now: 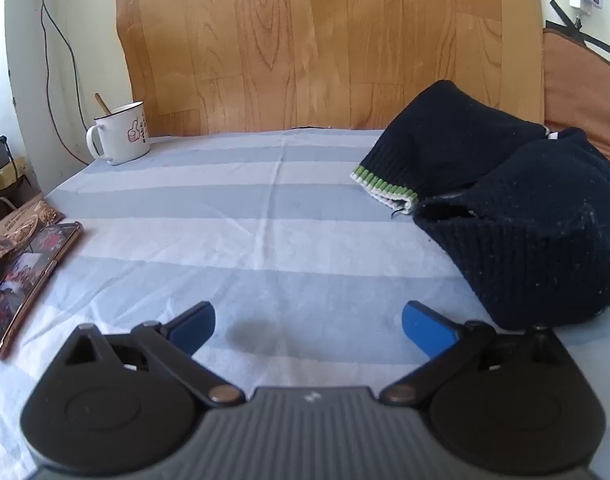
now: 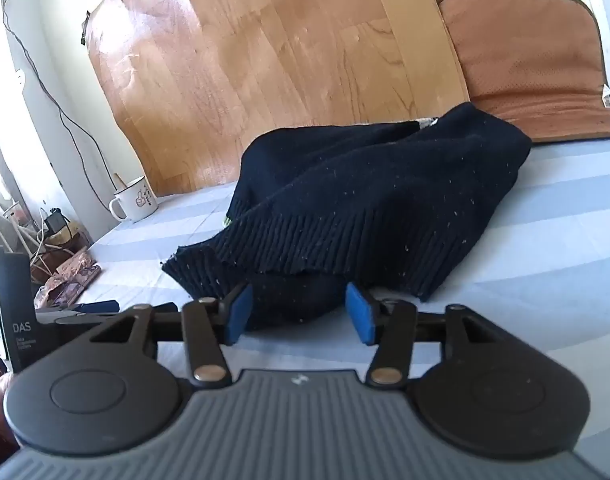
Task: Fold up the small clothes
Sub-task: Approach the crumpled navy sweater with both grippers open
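Left gripper (image 1: 308,326) is spread wide with nothing between its two blue pads (image 1: 425,326), just hanging over bare striped bedsheet (image 1: 233,208) near the front edge. Right gripper (image 2: 298,312) has its jaws about half apart, and a lump of the dark navy knit sweater (image 2: 369,196) sits right in the gap. The pads don't look like they're pressing on the fabric, so I'd call it not gripping.

There's just the one sweater, crumpled in a heap toward the right side of the bed, reaching back almost to the wall edge. One sleeve cuff with green and white stripes (image 1: 385,190) sticks out to the left of the heap in the left wrist view, and the ribbed hem faces the front.

Other stuff: one white enamel mug (image 1: 123,134) with a wooden stick in it at the back left corner, one phone (image 1: 29,280) at the left edge, one wood-grain sheet (image 1: 329,40) up against the wall behind the bed, and one brown mat (image 2: 533,64) at the back right.
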`<state>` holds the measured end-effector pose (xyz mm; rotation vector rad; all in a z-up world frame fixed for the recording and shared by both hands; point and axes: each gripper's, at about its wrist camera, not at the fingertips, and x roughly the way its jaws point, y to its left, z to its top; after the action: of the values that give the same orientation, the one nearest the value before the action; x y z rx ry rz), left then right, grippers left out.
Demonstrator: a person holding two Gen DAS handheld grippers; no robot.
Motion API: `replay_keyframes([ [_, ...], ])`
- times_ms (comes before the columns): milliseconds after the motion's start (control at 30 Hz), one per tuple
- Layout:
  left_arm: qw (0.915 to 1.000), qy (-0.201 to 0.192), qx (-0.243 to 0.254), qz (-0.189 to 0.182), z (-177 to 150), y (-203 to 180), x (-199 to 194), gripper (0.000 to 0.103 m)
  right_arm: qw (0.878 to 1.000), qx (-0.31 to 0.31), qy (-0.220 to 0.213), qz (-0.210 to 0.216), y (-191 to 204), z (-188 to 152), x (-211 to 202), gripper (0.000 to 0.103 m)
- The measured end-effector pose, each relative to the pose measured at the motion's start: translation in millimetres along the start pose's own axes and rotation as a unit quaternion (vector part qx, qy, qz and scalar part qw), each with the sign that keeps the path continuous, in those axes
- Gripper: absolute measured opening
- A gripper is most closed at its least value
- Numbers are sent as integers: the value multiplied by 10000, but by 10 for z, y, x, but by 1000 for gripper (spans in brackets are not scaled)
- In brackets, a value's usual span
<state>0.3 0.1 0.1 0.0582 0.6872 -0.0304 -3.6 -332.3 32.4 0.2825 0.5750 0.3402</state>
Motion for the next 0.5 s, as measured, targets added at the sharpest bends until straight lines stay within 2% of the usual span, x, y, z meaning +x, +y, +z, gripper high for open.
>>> replay_keyframes([
  [233,9995,69,-111,-301,-34,87,-8,103,9998,156,67,-82,-73,19,-11,57],
  [367,9996,64,13,-262,-48,-136,-81,103,9994,234,54,-232,-86,-44,-50,57],
  [500,9992,54,83,-383,-68,-213,-119,103,9988,348,71,-336,-103,-84,-76,58],
])
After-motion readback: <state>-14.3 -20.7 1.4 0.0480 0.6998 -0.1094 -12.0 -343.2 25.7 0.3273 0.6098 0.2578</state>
